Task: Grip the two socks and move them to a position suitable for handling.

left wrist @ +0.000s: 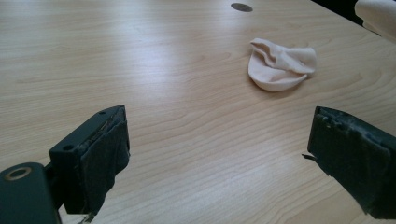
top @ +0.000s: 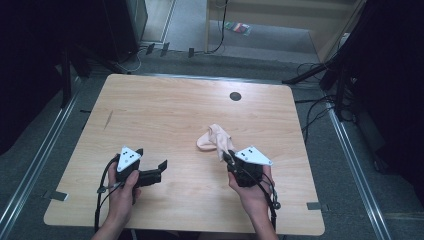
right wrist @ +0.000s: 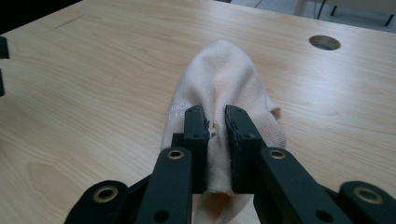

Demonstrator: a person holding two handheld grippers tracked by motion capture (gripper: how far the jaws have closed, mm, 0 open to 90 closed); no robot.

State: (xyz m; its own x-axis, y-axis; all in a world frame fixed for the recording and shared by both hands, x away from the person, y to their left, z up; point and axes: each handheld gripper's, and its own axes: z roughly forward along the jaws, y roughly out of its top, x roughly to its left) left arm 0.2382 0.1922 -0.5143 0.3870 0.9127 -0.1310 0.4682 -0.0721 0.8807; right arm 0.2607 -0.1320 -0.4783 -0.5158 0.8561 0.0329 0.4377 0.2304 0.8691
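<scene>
A pale peach sock (top: 212,138) lies crumpled on the wooden table (top: 160,110), right of the middle. My right gripper (top: 226,156) is shut on the sock's near end. In the right gripper view the two black jaws (right wrist: 215,116) pinch the fabric, and the rest of the sock (right wrist: 219,70) stretches away on the tabletop. My left gripper (top: 151,158) hovers over the near left part of the table, points toward the sock, and stands open with nothing in it. From the left gripper (left wrist: 217,140), the sock (left wrist: 280,65) is ahead and to the right, well apart from its jaws.
A round cable hole (top: 235,96) sits in the table near the far edge. The floor around the table carries cables and dark stands on both sides. Bare wood lies between the two grippers.
</scene>
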